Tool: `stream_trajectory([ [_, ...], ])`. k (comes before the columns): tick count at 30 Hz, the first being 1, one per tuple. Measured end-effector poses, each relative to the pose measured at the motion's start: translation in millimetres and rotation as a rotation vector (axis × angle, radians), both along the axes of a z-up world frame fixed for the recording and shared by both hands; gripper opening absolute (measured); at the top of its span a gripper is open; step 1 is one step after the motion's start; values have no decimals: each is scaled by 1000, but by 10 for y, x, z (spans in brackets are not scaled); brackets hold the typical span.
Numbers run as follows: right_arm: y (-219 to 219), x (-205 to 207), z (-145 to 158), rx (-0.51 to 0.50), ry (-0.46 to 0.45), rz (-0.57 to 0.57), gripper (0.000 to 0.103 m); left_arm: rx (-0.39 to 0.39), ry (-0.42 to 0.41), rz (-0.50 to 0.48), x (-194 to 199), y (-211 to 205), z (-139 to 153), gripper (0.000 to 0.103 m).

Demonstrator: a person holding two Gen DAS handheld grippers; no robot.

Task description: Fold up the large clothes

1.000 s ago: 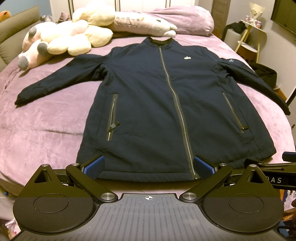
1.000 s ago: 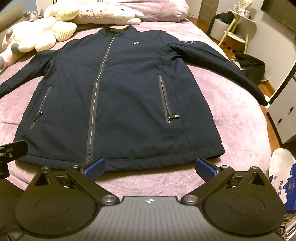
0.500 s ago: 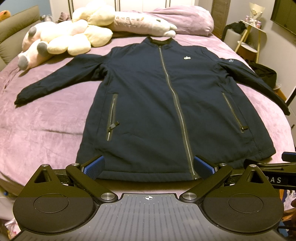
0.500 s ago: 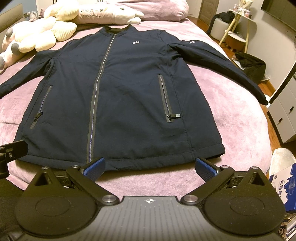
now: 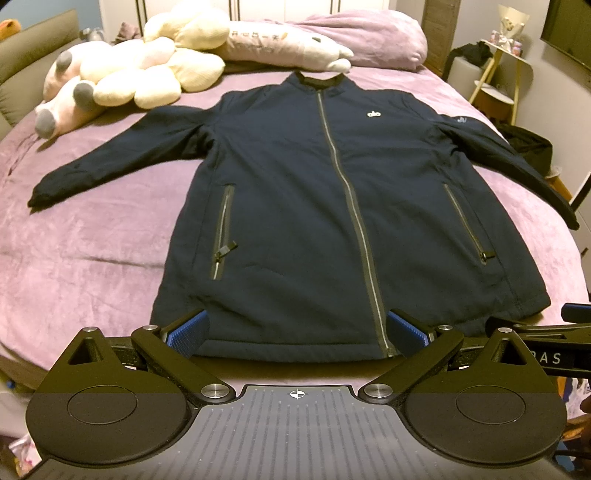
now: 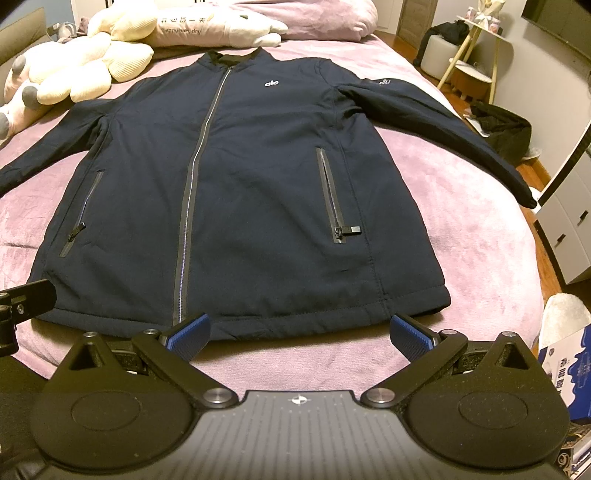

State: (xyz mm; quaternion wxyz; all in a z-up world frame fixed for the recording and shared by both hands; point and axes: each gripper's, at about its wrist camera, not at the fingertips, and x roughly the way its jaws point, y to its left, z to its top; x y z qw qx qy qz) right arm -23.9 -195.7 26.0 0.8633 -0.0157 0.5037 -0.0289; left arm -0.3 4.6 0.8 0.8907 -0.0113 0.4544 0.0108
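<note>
Hovering at the foot of the bed [image 5: 92, 236], both sets of tongs released and holding nothing: left tongs [image 5: 295, 330] over the hem by the main zip's lower end, right tongs [image 6: 301, 336] just short of the hem, between the zip's end and the right corner. Lying flat, front up, zipped, on the purple bedspread: navy jacket [image 5: 314, 206], collar toward the pillows, both sleeves spread outward. Judging no fold begun yet.

Advising for the first fold: pinching one sleeve [image 6: 443, 122] near the cuff, carrying it across the chest, keeping the padded body from dragging on the plush cover; matching with the other sleeve [image 5: 110, 162]; gripping through both layers at the hem corners when doubling upward.

Reading "alo" in white on the chest logo [image 6: 271, 83]; small white mark on the shoulder, too small to read. Reading "happy every day" on the plush pillow [image 6: 192, 27], under a line of Chinese characters. Showing partial letters "DAS" on the neighbouring tongs' frame [image 5: 546, 358].
</note>
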Motion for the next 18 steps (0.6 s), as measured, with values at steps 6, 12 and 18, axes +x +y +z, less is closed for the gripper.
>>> stream_trajectory([
  [6,-21,13,-13,7,5,-3,103,-1,2,0,0,1,-4,103],
  [12,-39,39,-36,24,17,-9,103,-4,13,2,11,-21,-35,103],
  [18,-72,59,-77,34,27,-13,103,-5,26,1,55,-45,-75,103],
])
